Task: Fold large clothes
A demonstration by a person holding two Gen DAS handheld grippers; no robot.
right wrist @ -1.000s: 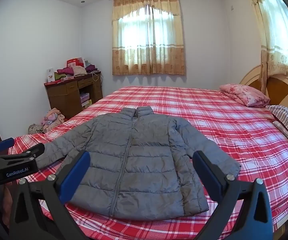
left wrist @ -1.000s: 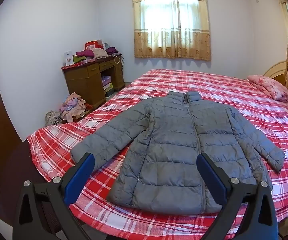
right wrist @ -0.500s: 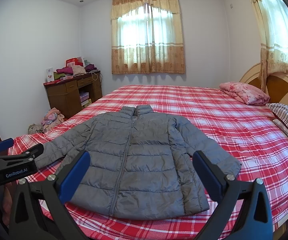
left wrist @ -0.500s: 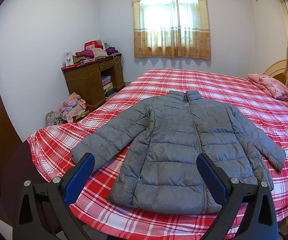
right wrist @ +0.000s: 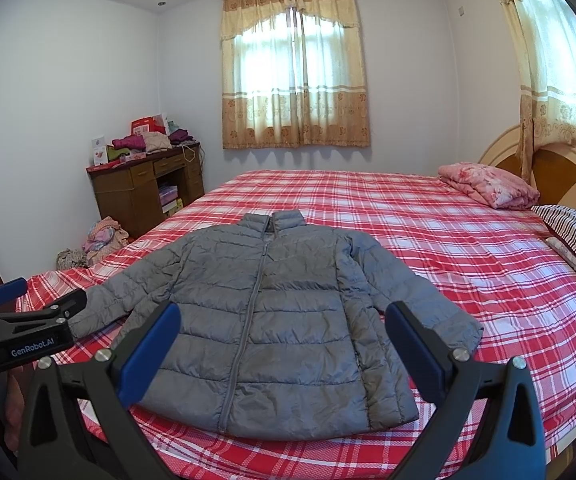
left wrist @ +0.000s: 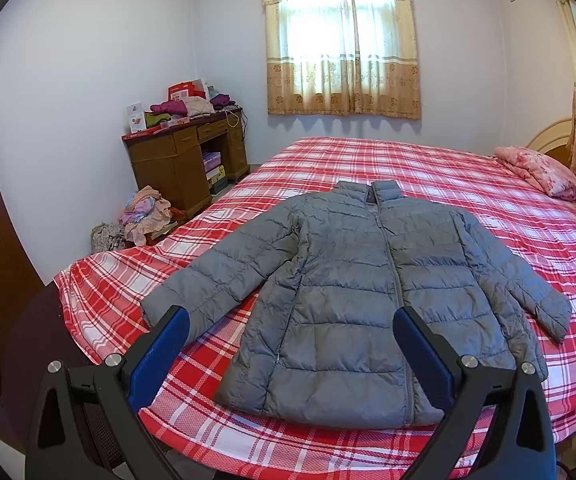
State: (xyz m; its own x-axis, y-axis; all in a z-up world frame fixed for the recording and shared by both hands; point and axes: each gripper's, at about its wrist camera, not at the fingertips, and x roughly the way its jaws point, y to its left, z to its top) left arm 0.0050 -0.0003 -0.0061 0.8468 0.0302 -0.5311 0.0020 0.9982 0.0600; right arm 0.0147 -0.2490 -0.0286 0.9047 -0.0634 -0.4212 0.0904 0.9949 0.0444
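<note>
At the bottom of the left wrist view the left gripper (left wrist: 291,338) hangs above the bed's near edge, its blue-padded jaws spread wide and holding nothing. The right gripper (right wrist: 282,334) fills the bottom of its own view the same way, jaws wide and empty; the left tool also shows at the left edge of that view.

Just past both grippers, in the lower middle of each frame, the grey puffer jacket (left wrist: 351,288) lies flat and face up on the red plaid bedspread (left wrist: 367,160), zipped, hem nearest, collar pointing away. Both sleeves are spread out to the sides, and neither gripper touches the fabric.

By this look the folding has not begun: the jacket is laid out and smoothed, and every fold, sleeves first and then the body, is left to do.

Farther back, a pink quilt (right wrist: 487,184) sits at the right by the headboard, a wooden desk (left wrist: 184,160) piled with clothes stands at the left, and a curtained window (right wrist: 295,80) is top centre.
</note>
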